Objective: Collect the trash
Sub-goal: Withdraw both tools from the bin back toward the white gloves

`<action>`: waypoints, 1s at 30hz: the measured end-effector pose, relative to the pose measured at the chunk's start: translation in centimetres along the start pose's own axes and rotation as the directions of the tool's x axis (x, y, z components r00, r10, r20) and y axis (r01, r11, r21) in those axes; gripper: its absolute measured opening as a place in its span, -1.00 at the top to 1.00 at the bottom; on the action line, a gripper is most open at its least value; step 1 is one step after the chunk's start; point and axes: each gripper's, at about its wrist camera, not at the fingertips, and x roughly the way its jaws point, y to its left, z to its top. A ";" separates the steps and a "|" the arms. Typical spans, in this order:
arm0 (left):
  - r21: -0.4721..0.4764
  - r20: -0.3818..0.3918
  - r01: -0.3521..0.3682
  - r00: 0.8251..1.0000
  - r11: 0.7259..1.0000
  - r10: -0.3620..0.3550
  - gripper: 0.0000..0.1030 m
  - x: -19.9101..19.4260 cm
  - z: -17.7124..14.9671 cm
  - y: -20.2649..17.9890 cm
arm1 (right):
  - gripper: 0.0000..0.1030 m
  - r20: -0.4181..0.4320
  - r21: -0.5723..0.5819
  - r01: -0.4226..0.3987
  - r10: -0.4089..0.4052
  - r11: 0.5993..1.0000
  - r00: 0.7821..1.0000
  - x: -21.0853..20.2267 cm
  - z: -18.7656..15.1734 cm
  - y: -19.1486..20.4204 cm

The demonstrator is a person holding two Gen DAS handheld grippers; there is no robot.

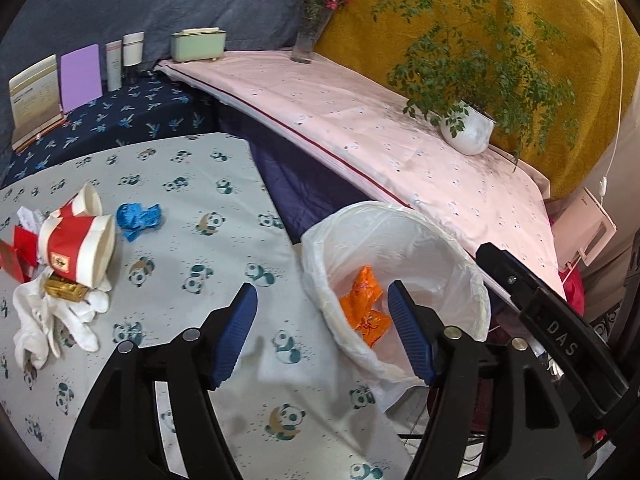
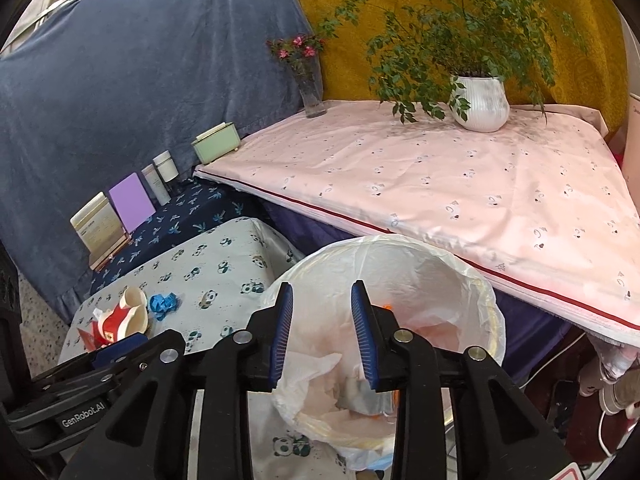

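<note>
You are working over a grey tablecloth printed with pandas [image 1: 224, 208], with a pale pink sheet with a dark red stripe [image 2: 460, 192] spread on the higher surface behind it. Just off the panda cloth's right edge stands the round bin lined with a thin white plastic bag [image 1: 452, 256]; a crumpled orange wrapper [image 1: 366, 306] lies inside it, along with something grey and crumpled that shows in the right wrist view but is hard to identify.

Your left gripper [image 1: 322, 334] hangs over the table edge beside the bin, its blue-padded fingers spread wide and holding nothing. Your right gripper [image 2: 322, 334] is above the bin's mouth, its pads apart with only air between them.

The remaining trash sits well apart from the bin, at the far left of the panda cloth: two crushed red-and-white paper cups [image 1: 78, 240] lying on their sides and touching, a crumpled white tissue [image 1: 52, 316] spread just below them, a small gold foil wrapper [image 1: 66, 290] resting between cup and tissue, red paper scraps [image 1: 18, 250] at the cloth's left edge, and a crumpled blue wrapper [image 1: 138, 220] just to the right of the cups.
</note>
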 end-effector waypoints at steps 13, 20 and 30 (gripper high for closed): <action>-0.093 0.021 -0.085 0.996 0.992 0.087 -0.26 -2.9 -1.5 6.5 | 0.29 -0.019 -0.073 -0.057 0.056 0.996 0.998 -0.5 -1.0 5.5; -0.157 0.016 -0.132 0.991 0.979 0.136 -0.26 -4.0 -2.7 10.6 | 0.29 -0.052 -0.118 -0.100 0.095 0.988 0.994 -0.1 -2.0 9.1; -0.245 -0.010 -0.231 0.972 0.942 0.236 -0.26 -5.2 -4.6 16.7 | 0.28 -0.118 -0.164 -0.158 0.140 0.974 0.983 1.0 -4.5 13.6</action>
